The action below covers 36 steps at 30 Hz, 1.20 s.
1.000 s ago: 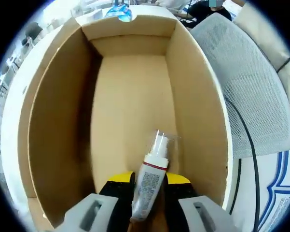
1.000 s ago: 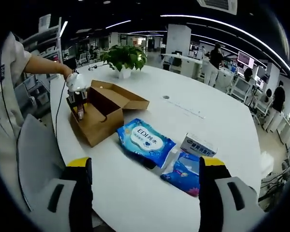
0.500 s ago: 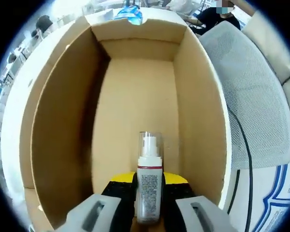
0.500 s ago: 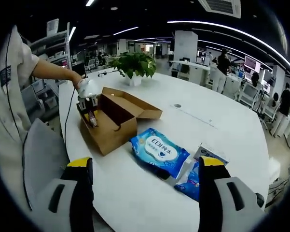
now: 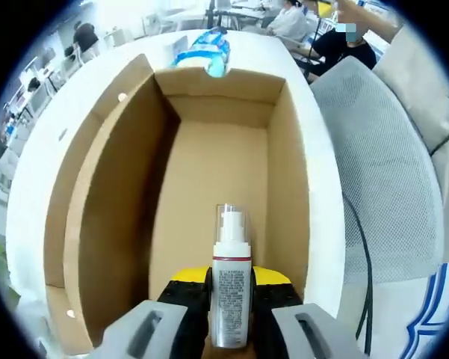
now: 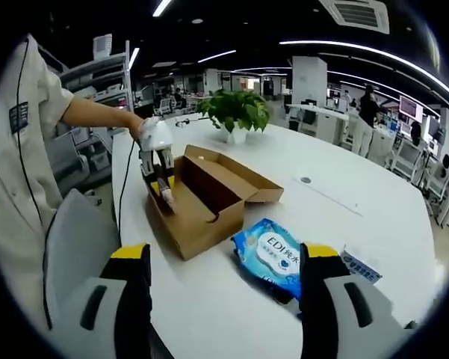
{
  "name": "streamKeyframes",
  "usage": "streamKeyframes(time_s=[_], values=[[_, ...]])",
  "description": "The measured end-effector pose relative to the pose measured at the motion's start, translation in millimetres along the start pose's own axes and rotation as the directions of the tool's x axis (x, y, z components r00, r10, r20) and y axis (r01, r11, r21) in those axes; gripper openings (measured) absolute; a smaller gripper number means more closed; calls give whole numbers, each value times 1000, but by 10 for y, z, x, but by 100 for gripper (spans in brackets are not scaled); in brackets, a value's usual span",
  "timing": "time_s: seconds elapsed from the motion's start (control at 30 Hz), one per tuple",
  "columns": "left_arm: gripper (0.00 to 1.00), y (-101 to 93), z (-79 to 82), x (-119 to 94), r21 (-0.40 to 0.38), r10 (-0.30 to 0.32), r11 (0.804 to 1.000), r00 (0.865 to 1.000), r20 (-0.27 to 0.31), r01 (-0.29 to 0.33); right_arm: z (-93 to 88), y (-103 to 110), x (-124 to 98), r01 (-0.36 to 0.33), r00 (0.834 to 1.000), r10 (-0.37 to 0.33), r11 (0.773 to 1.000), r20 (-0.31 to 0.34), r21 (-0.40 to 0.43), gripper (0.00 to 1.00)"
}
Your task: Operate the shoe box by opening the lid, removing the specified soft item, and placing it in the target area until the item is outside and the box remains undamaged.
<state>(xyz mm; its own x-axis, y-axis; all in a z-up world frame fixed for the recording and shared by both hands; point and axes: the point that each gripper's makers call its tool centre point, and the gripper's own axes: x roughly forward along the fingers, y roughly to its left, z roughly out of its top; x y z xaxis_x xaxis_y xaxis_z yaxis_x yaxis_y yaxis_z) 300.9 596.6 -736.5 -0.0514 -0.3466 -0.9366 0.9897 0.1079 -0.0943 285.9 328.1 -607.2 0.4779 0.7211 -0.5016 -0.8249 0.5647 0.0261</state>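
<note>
In the left gripper view, the left gripper (image 5: 230, 314) is at the bottom centre of the frame, and its yellow-tipped jaws are clamped on a small white spray bottle with a clear cap and a printed label (image 5: 231, 288). The bottle stands upright between the jaws. Behind it, in the middle of the frame, is the open brown cardboard shoe box (image 5: 284, 172); its floor looks bare. One second ago the bottle leaned to one side, and the box looked bigger and closer; now more of the white round table (image 5: 325, 187) shows beside the box wall. I judge that the bottle is straightened and lifted, and is on its way out of the box. At the upper centre, a blue soft wipes pack (image 5: 205, 52) lies on the table beyond the far wall.

In the right gripper view, the right gripper (image 6: 225, 299) is at the bottom, with its jaws wide apart and nothing between them. In the left centre, the person's hand (image 6: 154, 135) holds the left gripper above the near end of the box, and the lid is folded open, with no damage that I can see. The wipes pack, marked "EDI", lies at the lower centre, near the box, closer to the camera than before. A green potted plant (image 6: 236, 114) stands at the upper centre. The placing is not yet done.
</note>
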Motion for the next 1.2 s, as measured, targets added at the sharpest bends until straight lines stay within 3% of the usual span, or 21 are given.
streamKeyframes(time_s=[0.33, 0.63, 1.2], values=[[19, -38, 313, -199, 20, 50, 998, 995, 88, -52, 156, 265, 237, -84, 996, 86, 995, 27, -60, 66], [19, -184, 659, -325, 111, 47, 992, 987, 154, -65, 288, 451, 386, -124, 990, 131, 987, 59, -104, 54], [19, -509, 1250, -478, 227, -42, 974, 966, 256, -18, 377, 798, 641, -205, 974, 218, 964, 67, -167, 44]])
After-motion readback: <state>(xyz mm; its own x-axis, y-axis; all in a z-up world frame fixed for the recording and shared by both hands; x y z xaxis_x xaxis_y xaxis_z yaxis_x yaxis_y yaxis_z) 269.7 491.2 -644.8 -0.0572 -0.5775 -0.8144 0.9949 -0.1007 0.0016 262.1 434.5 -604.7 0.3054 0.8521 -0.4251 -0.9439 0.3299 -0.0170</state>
